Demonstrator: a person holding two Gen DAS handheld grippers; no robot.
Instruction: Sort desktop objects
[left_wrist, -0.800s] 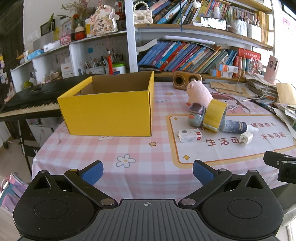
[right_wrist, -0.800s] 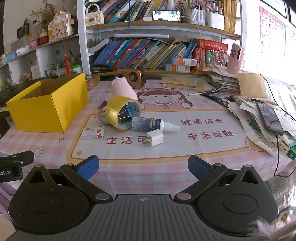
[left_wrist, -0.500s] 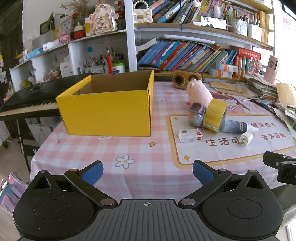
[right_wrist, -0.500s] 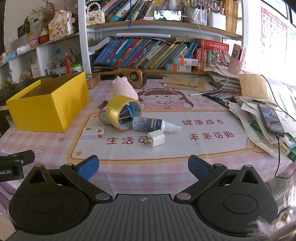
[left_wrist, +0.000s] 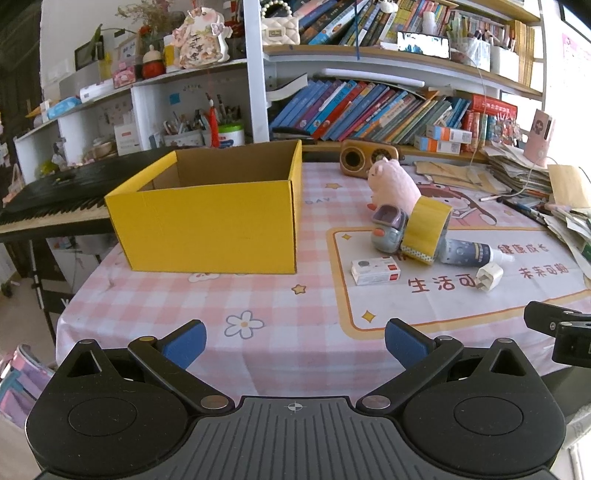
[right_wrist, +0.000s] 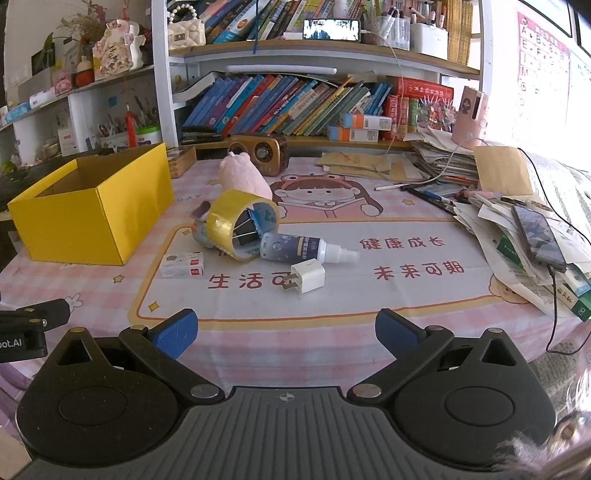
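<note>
An open yellow cardboard box (left_wrist: 210, 225) (right_wrist: 88, 218) stands on the left of the pink checked table. To its right lies a cluster: a pink plush pig (left_wrist: 393, 182) (right_wrist: 242, 175), a yellow tape roll (left_wrist: 426, 230) (right_wrist: 236, 225) with binder clips inside, a small grey toy (left_wrist: 388, 229), a spray bottle (right_wrist: 306, 249), a white charger plug (right_wrist: 304, 277) (left_wrist: 489, 276) and a small white-and-red box (left_wrist: 375, 270) (right_wrist: 183, 264). My left gripper (left_wrist: 295, 341) hovers open over the table's near edge. My right gripper (right_wrist: 286, 330) is also open, nothing between its fingers.
A wooden radio (right_wrist: 258, 149) and rows of books (right_wrist: 288, 103) line the back shelf. Piles of papers with a phone (right_wrist: 537, 232) and cable cover the right side. A keyboard piano (left_wrist: 48, 199) stands left of the table.
Both views have crept slightly nearer the table; nothing on it has moved and both grippers stay open.
</note>
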